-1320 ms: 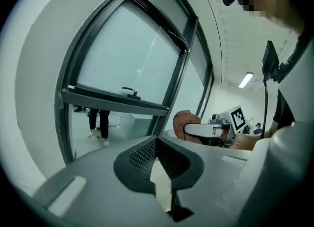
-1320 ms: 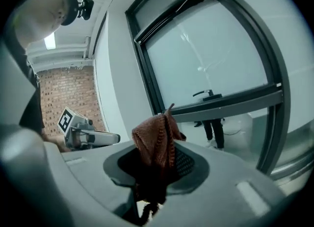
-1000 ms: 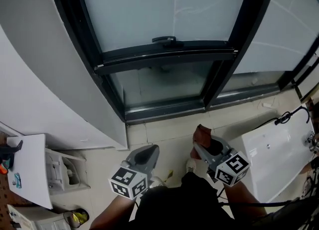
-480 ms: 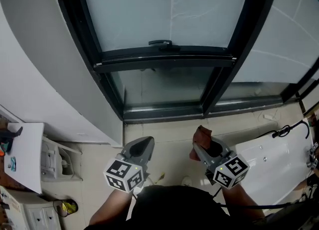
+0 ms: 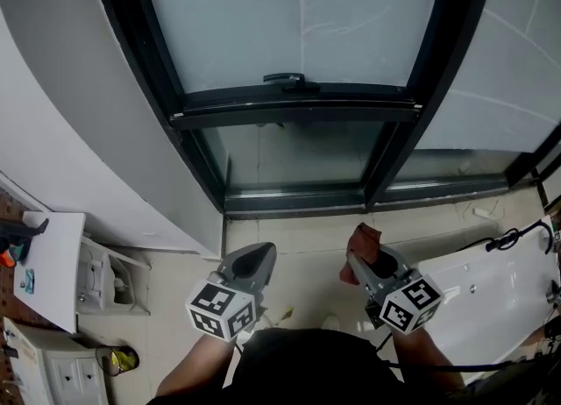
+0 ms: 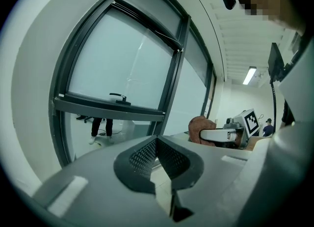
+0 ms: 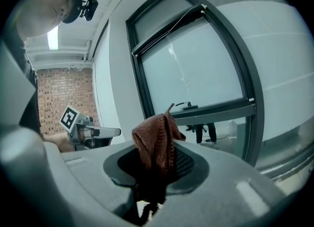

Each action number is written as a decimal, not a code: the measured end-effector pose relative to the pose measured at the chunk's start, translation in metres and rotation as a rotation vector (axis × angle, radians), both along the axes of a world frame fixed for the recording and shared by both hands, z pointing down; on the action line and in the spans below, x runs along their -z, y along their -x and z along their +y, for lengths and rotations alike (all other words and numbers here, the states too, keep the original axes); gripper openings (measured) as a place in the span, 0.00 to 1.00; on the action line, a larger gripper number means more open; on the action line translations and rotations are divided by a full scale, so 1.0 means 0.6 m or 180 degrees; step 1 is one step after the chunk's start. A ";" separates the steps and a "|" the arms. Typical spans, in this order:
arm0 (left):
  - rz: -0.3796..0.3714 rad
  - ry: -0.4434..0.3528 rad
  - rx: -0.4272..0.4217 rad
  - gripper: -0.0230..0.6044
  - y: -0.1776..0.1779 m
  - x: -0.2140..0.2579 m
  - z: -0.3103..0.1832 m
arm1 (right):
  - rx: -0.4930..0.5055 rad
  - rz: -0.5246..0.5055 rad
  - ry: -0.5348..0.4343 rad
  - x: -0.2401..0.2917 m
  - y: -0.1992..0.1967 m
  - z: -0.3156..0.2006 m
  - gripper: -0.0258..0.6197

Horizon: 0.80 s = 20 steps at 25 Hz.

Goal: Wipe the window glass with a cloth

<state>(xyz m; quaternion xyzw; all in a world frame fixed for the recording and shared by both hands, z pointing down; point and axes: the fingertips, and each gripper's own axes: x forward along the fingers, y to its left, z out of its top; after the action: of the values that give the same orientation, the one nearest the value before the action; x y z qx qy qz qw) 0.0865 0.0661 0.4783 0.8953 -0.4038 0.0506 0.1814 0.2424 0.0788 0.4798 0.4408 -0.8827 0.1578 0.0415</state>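
The window glass (image 5: 298,17) is a frosted pane in a black frame with a black handle (image 5: 285,79) on its lower bar; it also fills the left gripper view (image 6: 122,64) and the right gripper view (image 7: 196,69). My right gripper (image 5: 361,254) is shut on a reddish-brown knitted cloth (image 5: 362,242), which sticks up out of the jaws (image 7: 157,140). My left gripper (image 5: 256,257) is shut with nothing in it, level with the right one. Both are held low, short of the glass.
A lower glass panel (image 5: 294,151) sits under the handle bar. A grey wall (image 5: 79,149) runs along the left. A white table (image 5: 53,272) stands at the left edge and a white unit with a black cable (image 5: 491,245) at the right.
The view has shifted slightly; both grippers hold nearly the same spots, a little lower and to the right in frame. The cloth stays clamped in the right gripper.
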 end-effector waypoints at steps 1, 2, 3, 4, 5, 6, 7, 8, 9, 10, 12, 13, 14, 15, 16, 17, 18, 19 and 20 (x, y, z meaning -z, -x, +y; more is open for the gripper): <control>-0.0009 0.0003 -0.0005 0.06 0.000 0.000 0.000 | -0.0013 -0.0020 0.0007 0.000 -0.001 -0.001 0.18; -0.0017 0.0005 -0.0009 0.06 0.000 -0.001 0.000 | -0.0025 -0.0035 0.0013 0.000 -0.001 -0.002 0.18; -0.0025 0.0007 -0.0014 0.06 0.001 -0.001 0.000 | -0.0038 -0.0042 0.0018 -0.001 -0.002 -0.003 0.18; -0.0031 0.0007 -0.0018 0.06 0.001 0.000 0.000 | -0.0048 -0.0045 0.0022 -0.001 -0.002 -0.003 0.18; -0.0035 0.0007 -0.0021 0.06 0.002 0.000 -0.001 | -0.0057 -0.0047 0.0025 -0.002 -0.002 -0.003 0.18; -0.0039 0.0006 -0.0025 0.06 0.003 0.000 -0.001 | -0.0065 -0.0052 0.0029 -0.004 -0.001 -0.002 0.18; -0.0043 0.0004 -0.0032 0.06 0.003 0.000 -0.002 | -0.0073 -0.0056 0.0031 -0.005 -0.001 -0.001 0.18; -0.0047 -0.0001 -0.0040 0.06 0.004 0.001 -0.002 | -0.0082 -0.0058 0.0031 -0.005 0.000 0.000 0.18; -0.0051 -0.0006 -0.0049 0.06 0.004 0.002 -0.002 | -0.0089 -0.0056 0.0030 -0.006 0.001 0.001 0.18; -0.0052 -0.0012 -0.0057 0.06 0.005 0.003 -0.002 | -0.0095 -0.0052 0.0028 -0.007 0.002 0.003 0.18; -0.0055 -0.0018 -0.0072 0.06 0.006 0.004 -0.002 | -0.0104 -0.0043 0.0018 -0.006 0.003 0.005 0.18; -0.0057 -0.0018 -0.0081 0.06 0.006 0.004 -0.001 | -0.0108 -0.0040 0.0013 -0.006 0.003 0.005 0.18; -0.0060 -0.0015 -0.0091 0.06 0.006 0.003 0.000 | -0.0112 -0.0039 0.0010 -0.006 0.003 0.006 0.18; -0.0063 -0.0010 -0.0101 0.06 0.006 0.002 0.001 | -0.0113 -0.0044 0.0010 -0.008 0.002 0.006 0.18; -0.0066 -0.0004 -0.0109 0.06 0.005 0.001 0.002 | -0.0113 -0.0051 0.0012 -0.010 0.001 0.007 0.18; -0.0068 0.0000 -0.0116 0.06 0.005 0.000 0.004 | -0.0114 -0.0055 0.0014 -0.012 0.000 0.008 0.18; -0.0070 0.0003 -0.0123 0.06 0.004 0.000 0.005 | -0.0115 -0.0051 0.0014 -0.011 0.000 0.009 0.18; -0.0072 0.0003 -0.0130 0.06 0.004 0.000 0.006 | -0.0117 -0.0038 0.0011 -0.010 0.000 0.010 0.18; -0.0072 0.0002 -0.0136 0.06 0.003 0.000 0.007 | -0.0119 -0.0021 0.0007 -0.008 -0.001 0.011 0.18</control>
<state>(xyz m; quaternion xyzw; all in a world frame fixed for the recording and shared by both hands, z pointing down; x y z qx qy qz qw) 0.0848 0.0703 0.4783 0.9030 -0.3865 0.0647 0.1760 0.2427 0.0853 0.4848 0.4566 -0.8743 0.1609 0.0360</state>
